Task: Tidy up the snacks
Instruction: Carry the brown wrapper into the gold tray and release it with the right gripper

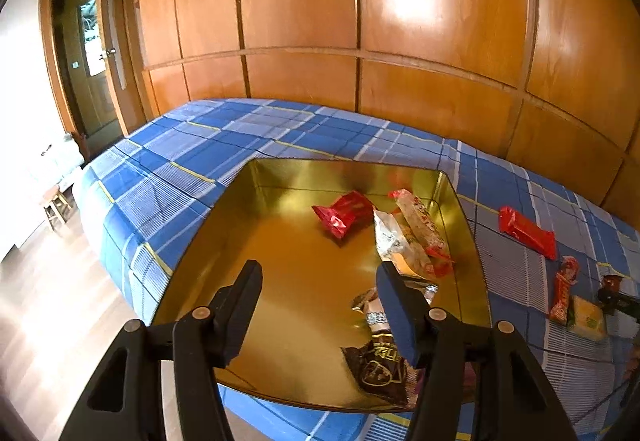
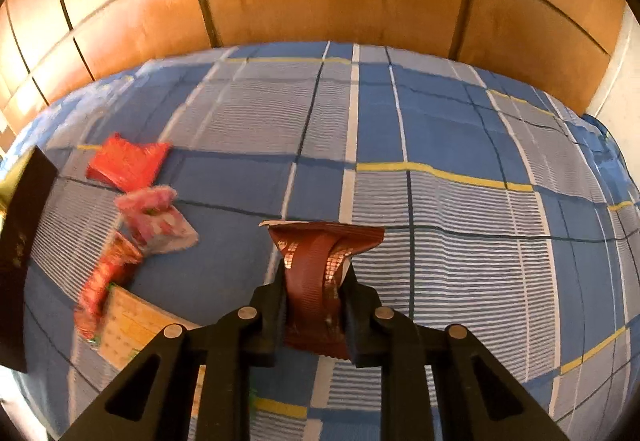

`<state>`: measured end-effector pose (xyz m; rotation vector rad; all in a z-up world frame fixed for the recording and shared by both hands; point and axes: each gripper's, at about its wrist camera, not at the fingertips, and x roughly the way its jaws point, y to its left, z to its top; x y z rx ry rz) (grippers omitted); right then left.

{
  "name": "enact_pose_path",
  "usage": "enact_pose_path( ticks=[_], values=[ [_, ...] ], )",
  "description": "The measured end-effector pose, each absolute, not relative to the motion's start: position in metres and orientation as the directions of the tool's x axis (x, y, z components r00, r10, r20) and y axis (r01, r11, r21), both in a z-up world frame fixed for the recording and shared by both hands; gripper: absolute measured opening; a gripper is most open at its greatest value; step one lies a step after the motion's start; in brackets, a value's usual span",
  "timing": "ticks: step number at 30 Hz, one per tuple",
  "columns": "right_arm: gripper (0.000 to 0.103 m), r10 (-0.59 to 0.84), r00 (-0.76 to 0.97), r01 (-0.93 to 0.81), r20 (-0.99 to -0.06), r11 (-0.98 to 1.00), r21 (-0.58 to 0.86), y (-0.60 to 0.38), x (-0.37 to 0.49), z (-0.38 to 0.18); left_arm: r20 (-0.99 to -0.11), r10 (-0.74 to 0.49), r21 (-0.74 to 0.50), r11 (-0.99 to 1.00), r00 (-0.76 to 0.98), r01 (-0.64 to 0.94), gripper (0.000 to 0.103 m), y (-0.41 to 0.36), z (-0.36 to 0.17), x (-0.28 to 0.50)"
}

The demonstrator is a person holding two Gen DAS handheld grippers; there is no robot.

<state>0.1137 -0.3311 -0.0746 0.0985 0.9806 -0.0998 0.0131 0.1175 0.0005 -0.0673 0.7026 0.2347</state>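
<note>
Snacks, left wrist view: several wrapped packets lie inside a gold tin tray on the bed, which has a blue plaid sheet.
Tray contents: a red packet near the far wall, two pale packets with red print along the right wall, a dark brown packet by the near right corner.
Left gripper: released, jaws apart above the tray floor, nothing between them.
Bed beside the tray: a red bar wrapper, a red stick packet and a yellow cracker pack lie off the tray's right edge.
Right wrist view, right gripper: clenched on a brown wrapped snack, pads pressing both its sides, above the sheet.
Bed, left part: a red packet, a pink-and-white packet, the stick packet and the cracker pack, blurred.
</note>
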Motion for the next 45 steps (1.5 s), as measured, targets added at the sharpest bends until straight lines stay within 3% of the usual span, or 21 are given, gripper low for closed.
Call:
enact_pose_path(
  ticks=[5,9,15,22,31,34,45],
  values=[
    [0.022,0.007,0.630,0.069,-0.776,0.996,0.064,-0.306,0.104,-0.041,-0.616,0.230,0.031,0.963,0.754,-0.268,0.062,0.124,0.007,0.007],
    [0.022,0.122,0.652,-0.091,-0.748,0.992,0.082,-0.257,0.101,-0.021,-0.608,0.236,0.033,0.962,0.758,-0.273,0.062,0.126,0.010,0.005],
    [0.022,0.309,0.600,-0.349,-0.738,0.931,0.106,-0.161,0.100,-0.011,-0.604,0.235,0.035,0.963,0.762,-0.269,0.062,0.127,0.011,0.003],
    [0.022,0.482,0.473,-0.516,-0.737,0.830,0.212,-0.066,0.116,-0.009,-0.605,0.235,0.038,0.963,0.761,-0.267,0.062,0.128,0.010,0.002],
    [0.025,0.588,0.324,-0.573,-0.741,0.745,0.341,0.002,0.135,-0.018,-0.585,0.252,0.049,0.960,0.771,-0.277,0.062,0.130,0.013,-0.006],
    [0.032,0.599,0.282,-0.563,-0.749,0.736,0.376,0.009,0.139,-0.022,-0.586,0.251,0.044,0.960,0.771,-0.278,0.062,0.133,0.013,-0.006],
    [0.034,0.591,0.363,-0.551,-0.720,0.759,0.346,-0.022,0.122,-0.009,-0.576,0.243,0.039,0.962,0.780,-0.270,0.065,0.131,0.015,-0.009]
  ],
)
